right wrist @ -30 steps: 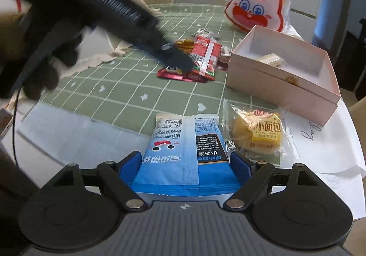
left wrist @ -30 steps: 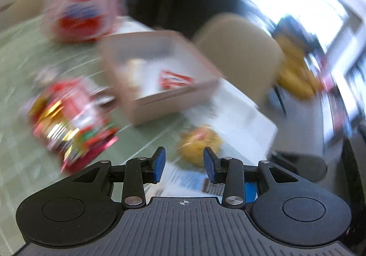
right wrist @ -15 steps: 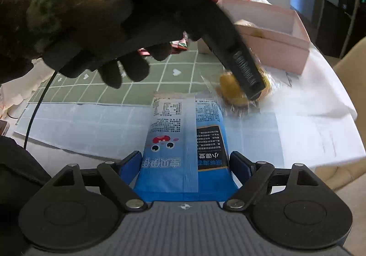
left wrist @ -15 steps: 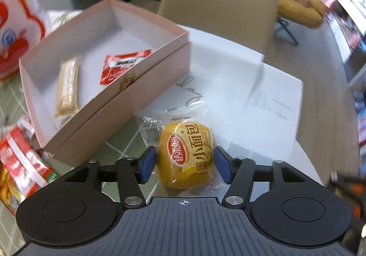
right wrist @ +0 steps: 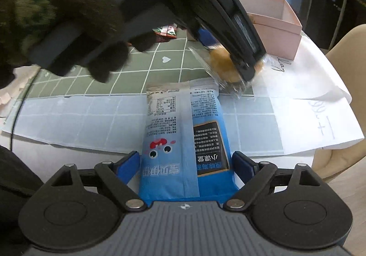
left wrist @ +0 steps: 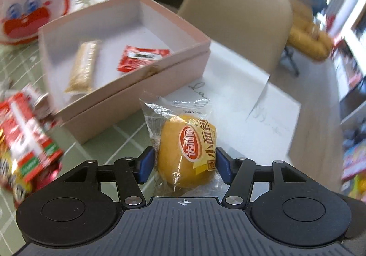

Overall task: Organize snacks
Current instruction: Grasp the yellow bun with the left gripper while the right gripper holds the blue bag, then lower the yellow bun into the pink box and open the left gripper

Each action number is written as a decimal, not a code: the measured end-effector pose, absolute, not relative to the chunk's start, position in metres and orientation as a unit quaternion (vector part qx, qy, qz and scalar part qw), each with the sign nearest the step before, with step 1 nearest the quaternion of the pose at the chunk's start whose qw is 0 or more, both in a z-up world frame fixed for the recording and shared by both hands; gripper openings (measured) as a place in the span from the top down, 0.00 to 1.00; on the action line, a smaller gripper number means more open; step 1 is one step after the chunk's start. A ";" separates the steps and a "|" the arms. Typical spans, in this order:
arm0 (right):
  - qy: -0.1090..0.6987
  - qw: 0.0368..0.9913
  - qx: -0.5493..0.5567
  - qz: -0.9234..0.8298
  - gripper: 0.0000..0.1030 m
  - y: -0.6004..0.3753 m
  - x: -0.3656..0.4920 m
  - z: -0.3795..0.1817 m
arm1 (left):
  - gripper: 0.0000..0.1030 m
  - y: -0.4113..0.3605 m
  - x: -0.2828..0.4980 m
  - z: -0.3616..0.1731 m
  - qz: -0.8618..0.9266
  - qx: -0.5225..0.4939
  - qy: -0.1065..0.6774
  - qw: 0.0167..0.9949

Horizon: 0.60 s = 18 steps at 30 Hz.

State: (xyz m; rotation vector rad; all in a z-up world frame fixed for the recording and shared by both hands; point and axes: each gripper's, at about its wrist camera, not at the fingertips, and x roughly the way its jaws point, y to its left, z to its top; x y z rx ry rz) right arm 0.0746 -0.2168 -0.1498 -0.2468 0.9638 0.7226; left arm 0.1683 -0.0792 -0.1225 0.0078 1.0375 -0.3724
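My left gripper (left wrist: 183,165) is closing around the yellow bun (left wrist: 186,153), pads not yet pressing; my right gripper (right wrist: 185,167) is opening, straddling the blue packet (right wrist: 183,141). Pink box (left wrist: 160,77) beyond holds only a cereal bar (left wrist: 83,66) and red sachet (left wrist: 141,58); most snacks are still out. All on a green grid tablecloth (right wrist: 141,61), beige chair (left wrist: 238,11) behind.

L gripper (left wrist: 181,165) swung from box to straddle bun (left wrist: 186,153), fingers closing
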 end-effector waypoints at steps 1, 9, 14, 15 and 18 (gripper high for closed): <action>0.454 0.816 -0.119 0.337 0.15 -0.215 0.074 -0.149 | 0.39 -0.071 0.163 -0.118 -0.175 -0.009 0.488 0.855; 0.438 0.820 -0.149 0.337 0.15 -0.190 0.068 -0.136 | 0.40 0.018 0.098 -0.106 -0.109 -0.097 0.479 0.866; 0.452 0.819 -0.139 0.326 0.15 -0.183 0.080 -0.139 | 0.40 0.040 0.057 -0.120 -0.090 -0.100 0.523 0.842; 0.458 0.817 -0.135 0.323 0.15 -0.182 0.082 -0.139 | 0.40 0.038 0.049 -0.123 -0.095 -0.101 0.532 0.835; 0.469 0.812 -0.140 0.319 0.15 -0.179 0.087 -0.144 | 0.40 0.034 0.030 -0.130 -0.113 -0.106 0.554 0.818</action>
